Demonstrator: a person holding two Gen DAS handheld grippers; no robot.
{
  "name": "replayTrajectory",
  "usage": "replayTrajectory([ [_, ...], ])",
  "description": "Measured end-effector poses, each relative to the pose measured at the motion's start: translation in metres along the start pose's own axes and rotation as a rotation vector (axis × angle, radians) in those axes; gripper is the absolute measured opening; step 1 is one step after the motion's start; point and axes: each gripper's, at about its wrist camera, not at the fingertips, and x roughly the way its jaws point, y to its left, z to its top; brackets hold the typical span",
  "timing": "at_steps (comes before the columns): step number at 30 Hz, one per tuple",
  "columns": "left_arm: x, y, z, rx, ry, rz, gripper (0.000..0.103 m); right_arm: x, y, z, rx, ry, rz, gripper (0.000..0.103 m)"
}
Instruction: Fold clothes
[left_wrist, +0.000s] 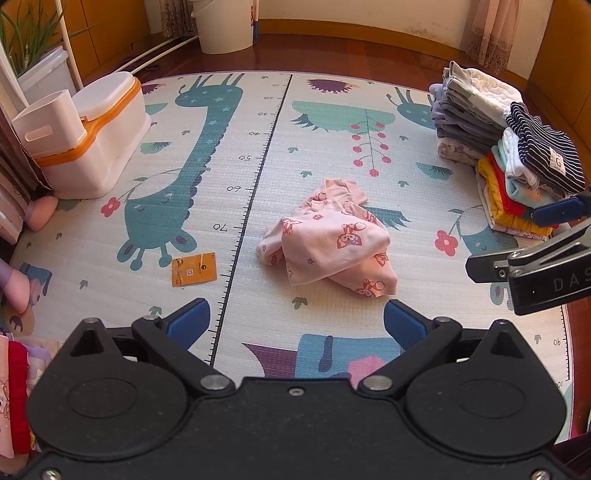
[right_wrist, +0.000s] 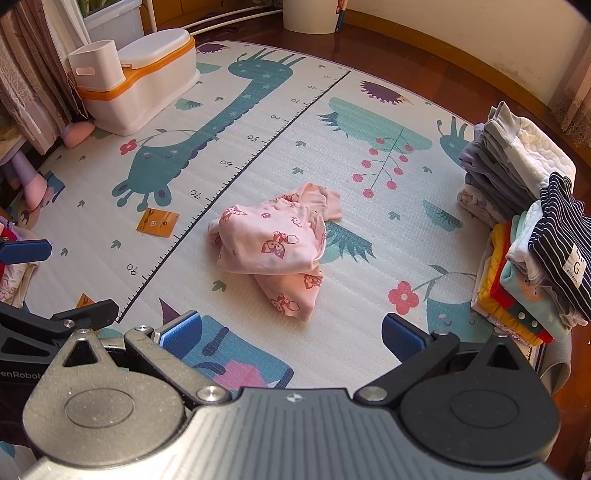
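A crumpled pink garment (left_wrist: 328, 240) with red cartoon prints lies in a heap on the play mat (left_wrist: 229, 147), a short way ahead of both grippers. In the right wrist view the same pink garment (right_wrist: 273, 243) sits mid-mat. My left gripper (left_wrist: 297, 323) is open, blue pads wide apart, nothing between them. My right gripper (right_wrist: 291, 330) is open too and holds nothing. The right gripper's fingers (left_wrist: 561, 210) show at the right edge of the left wrist view, and the left gripper's fingers (right_wrist: 26, 251) show at the left edge of the right wrist view.
Two stacks of folded clothes (left_wrist: 509, 155) stand at the mat's right edge, also clothes stacks (right_wrist: 528, 229). A white and orange potty (left_wrist: 88, 136) stands at the back left. An orange card (left_wrist: 194, 268) lies on the mat. Unfolded clothes (left_wrist: 14, 391) lie at the near left.
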Motion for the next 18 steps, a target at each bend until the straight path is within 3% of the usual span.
replayTrajectory([
  [18, 0.0015, -0.0036, -0.0002, 0.006, 0.000, 0.003, 0.102, 0.0001, 0.0016, -0.0008, -0.004, -0.002, -0.008, 0.103],
])
